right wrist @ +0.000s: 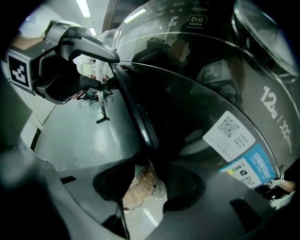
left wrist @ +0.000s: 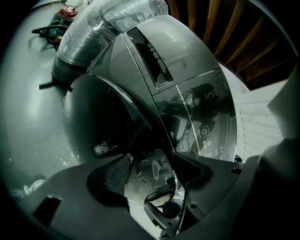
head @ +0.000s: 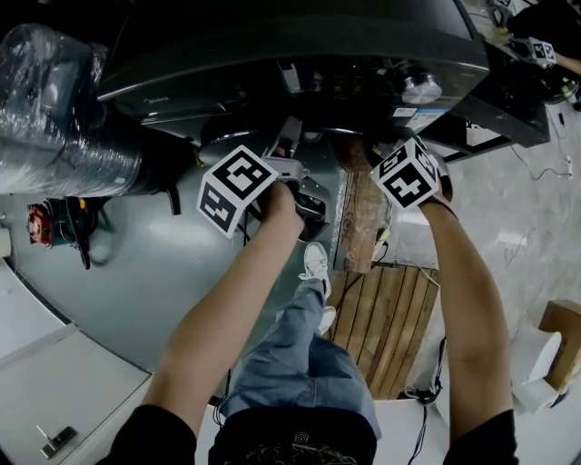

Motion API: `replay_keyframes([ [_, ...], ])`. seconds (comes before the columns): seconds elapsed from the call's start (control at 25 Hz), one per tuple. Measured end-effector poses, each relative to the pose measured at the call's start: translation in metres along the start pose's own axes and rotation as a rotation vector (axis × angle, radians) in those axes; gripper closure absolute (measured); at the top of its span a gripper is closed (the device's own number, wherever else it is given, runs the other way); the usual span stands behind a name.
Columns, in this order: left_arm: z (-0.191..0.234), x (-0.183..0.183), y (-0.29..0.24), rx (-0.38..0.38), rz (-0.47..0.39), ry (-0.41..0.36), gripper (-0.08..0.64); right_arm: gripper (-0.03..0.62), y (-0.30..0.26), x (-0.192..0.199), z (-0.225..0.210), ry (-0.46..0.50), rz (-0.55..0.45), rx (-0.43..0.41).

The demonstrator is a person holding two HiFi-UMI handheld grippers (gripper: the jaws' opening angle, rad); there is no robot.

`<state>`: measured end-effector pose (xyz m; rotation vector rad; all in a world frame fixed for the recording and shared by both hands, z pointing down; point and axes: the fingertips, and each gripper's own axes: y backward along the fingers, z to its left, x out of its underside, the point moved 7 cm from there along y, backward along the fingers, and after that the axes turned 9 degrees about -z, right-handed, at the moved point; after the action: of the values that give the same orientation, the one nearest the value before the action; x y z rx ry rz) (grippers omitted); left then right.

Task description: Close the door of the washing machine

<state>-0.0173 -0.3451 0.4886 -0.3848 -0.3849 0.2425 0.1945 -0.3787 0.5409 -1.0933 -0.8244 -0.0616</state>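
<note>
Right gripper point(right wrist: 149, 182), nearest: jaws wide apart astride the rim of the dark round glass door point(right wrist: 178, 108), gripping nothing. Left gripper point(left wrist: 152, 174), farther left along the rim: jaws likewise apart. Door stands ajar on the grey front-loading washing machine point(left wrist: 187, 65) beyond.

We see dim, cool light throughout. In the right gripper view, ceiling strip lights point(right wrist: 84, 7) glow far above the right claw point(right wrist: 150, 180), and thin streaks of glare lie on the glossy washing machine point(right wrist: 262, 70) beyond its jaws. Ahead of the left claw point(left wrist: 150, 171), murky reflections crowd the same shiny front. Both gripper views bend hard and blacken at the edges, and the claws' own bodies sit in deep shadow.
</note>
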Motion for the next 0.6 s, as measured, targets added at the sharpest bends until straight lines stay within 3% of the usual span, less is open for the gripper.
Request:
replay_keyframes([
  [0.6, -0.0007, 0.0010, -0.0030, -0.012, 0.004, 0.006, 0.245, 0.397, -0.0038, 0.0018, 0.0058, 0.148, 0.043, 0.054],
])
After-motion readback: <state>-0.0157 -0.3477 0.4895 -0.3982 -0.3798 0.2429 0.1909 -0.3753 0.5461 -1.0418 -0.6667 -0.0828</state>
